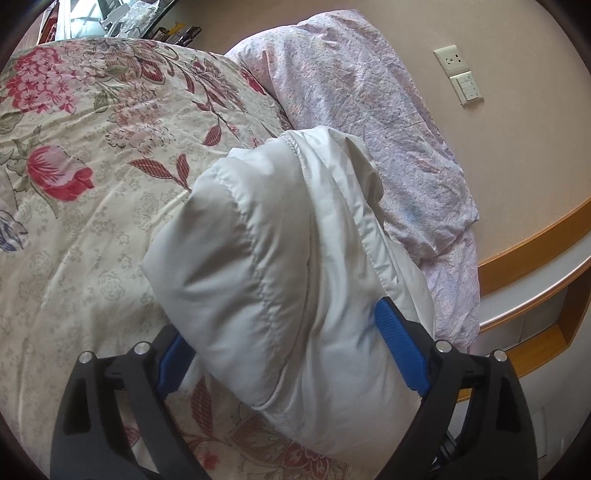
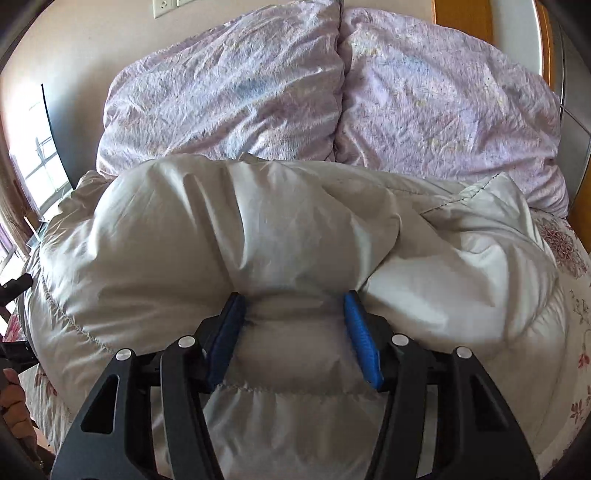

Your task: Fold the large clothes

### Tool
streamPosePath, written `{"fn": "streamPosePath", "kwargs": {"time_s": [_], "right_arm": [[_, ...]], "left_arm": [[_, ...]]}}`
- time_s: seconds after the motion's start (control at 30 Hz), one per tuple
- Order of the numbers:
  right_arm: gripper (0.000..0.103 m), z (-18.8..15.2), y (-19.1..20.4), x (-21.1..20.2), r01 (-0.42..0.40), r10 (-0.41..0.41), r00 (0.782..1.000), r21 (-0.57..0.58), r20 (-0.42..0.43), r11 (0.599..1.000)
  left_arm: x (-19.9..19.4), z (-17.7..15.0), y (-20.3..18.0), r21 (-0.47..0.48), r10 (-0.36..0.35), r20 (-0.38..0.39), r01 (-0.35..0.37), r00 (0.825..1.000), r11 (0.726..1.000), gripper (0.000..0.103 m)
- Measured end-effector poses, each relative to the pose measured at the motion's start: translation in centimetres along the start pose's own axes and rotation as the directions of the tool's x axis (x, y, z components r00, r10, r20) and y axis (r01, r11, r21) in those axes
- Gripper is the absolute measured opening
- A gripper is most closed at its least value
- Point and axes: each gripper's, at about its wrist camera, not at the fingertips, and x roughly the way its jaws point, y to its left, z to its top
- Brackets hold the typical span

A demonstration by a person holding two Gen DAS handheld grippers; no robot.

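Note:
A puffy white quilted down jacket (image 1: 280, 258) lies bunched on a floral bedspread (image 1: 92, 184). In the left wrist view the jacket fills the space between my left gripper's (image 1: 284, 332) blue pads (image 1: 400, 350), which stand wide apart around a thick fold. In the right wrist view the jacket (image 2: 258, 240) spreads across the bed, and my right gripper (image 2: 293, 310) pinches a padded section between its blue pads (image 2: 360, 343). The fabric bulges around both pads.
Two lilac pillows (image 2: 332, 103) lean against the wall behind the jacket. A wooden headboard shelf (image 1: 535, 273) runs at the right, with wall sockets (image 1: 460, 74) above. A window (image 2: 37, 155) is at the left. Clutter (image 1: 122, 18) sits past the bed's far edge.

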Motion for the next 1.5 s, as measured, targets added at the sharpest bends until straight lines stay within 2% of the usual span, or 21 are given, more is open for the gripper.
{"fn": "streamPosePath", "kwargs": {"time_s": [0.17, 0.3, 0.47, 0.73, 0.83, 0.97, 1.0, 1.1, 1.33, 1.5], "right_arm": [[0.057, 0.2, -0.2, -1.7, 0.014, -0.015, 0.997, 0.017, 0.072, 1.0], [0.057, 0.3, 0.2, 0.8, 0.018, -0.018, 0.999, -0.025, -0.029, 1.0], [0.059, -0.2, 0.8, 2.2, 0.03, -0.034, 0.998, -0.069, -0.058, 0.997], [0.059, -0.6, 0.5, 2.9, 0.002, -0.009, 0.997, -0.082, -0.081, 0.997], [0.059, -0.7, 0.4, 2.9, -0.007, 0.001, 0.997, -0.08, -0.081, 0.997], [0.059, -0.7, 0.3, 3.0, -0.011, 0.004, 0.997, -0.078, -0.082, 0.997], [0.059, -0.7, 0.3, 3.0, -0.011, 0.005, 0.997, -0.078, -0.083, 0.997], [0.059, -0.7, 0.4, 3.0, -0.011, 0.005, 0.997, -0.08, -0.081, 0.997], [0.059, -0.7, 0.3, 3.0, -0.01, 0.003, 0.997, -0.087, -0.082, 0.996], [0.059, -0.7, 0.4, 3.0, -0.002, -0.006, 0.997, -0.094, -0.083, 0.996]], "left_arm": [[0.6, -0.3, -0.5, -0.013, 0.0, 0.03, 0.0, 1.0, 1.0, 0.096], [0.8, -0.1, -0.4, -0.05, -0.043, 0.037, 0.045, 0.998, 0.998, 0.096], [0.7, 0.6, 0.5, -0.119, -0.128, 0.052, 0.133, 0.99, 0.984, 0.094], [1.2, 0.6, 0.1, -0.094, -0.123, 0.062, 0.129, 0.99, 0.987, 0.09], [1.6, 0.7, 0.2, -0.095, -0.126, 0.058, 0.131, 0.99, 0.987, 0.083], [2.0, 1.0, 1.6, -0.163, -0.204, 0.037, 0.208, 0.978, 0.965, 0.055], [1.9, 1.1, 1.6, -0.158, -0.215, 0.032, 0.217, 0.976, 0.963, 0.049], [1.1, 1.2, 0.7, -0.103, -0.234, 0.029, 0.236, 0.972, 0.966, 0.04], [-0.6, 1.2, -3.1, 0.058, -0.238, 0.035, 0.236, 0.971, 0.97, 0.038], [-1.9, 0.4, -7.0, 0.212, -0.231, 0.047, 0.216, 0.972, 0.953, 0.038]]}}
